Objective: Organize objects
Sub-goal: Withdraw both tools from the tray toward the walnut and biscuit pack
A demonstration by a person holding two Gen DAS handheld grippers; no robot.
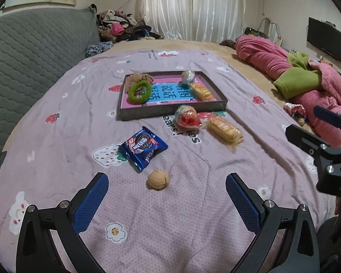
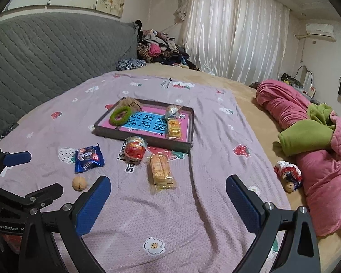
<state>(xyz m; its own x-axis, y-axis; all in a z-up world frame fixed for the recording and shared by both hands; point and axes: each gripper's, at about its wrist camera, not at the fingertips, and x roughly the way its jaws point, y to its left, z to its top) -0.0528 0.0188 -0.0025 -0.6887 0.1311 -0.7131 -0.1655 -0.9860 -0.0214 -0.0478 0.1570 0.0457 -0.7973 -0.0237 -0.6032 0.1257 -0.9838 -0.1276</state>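
Note:
A shallow dark tray (image 1: 170,110) (image 2: 145,139) sits mid-bed on a lilac sheet. It holds a green ring (image 1: 139,91) (image 2: 121,115), a beige scrunchie (image 1: 138,77), a wrapped candy (image 1: 188,76) and a yellow biscuit pack (image 1: 201,91) (image 2: 174,128). In front of it lie a red wrapped candy (image 1: 187,117) (image 2: 136,147), another biscuit pack (image 1: 225,129) (image 2: 161,171), a blue Oreo packet (image 1: 144,147) (image 2: 89,158) and a walnut (image 1: 158,179) (image 2: 79,183). My left gripper (image 1: 167,195) is open just short of the walnut. My right gripper (image 2: 168,195) is open near the loose biscuit pack.
A grey quilted headboard (image 1: 34,56) stands to the left. Pink and green bedding (image 1: 307,84) (image 2: 311,141) is heaped on the right, with a small wrapped item (image 2: 287,173) beside it. Clothes (image 1: 120,25) pile at the back. The right gripper shows at the left view's edge (image 1: 325,145).

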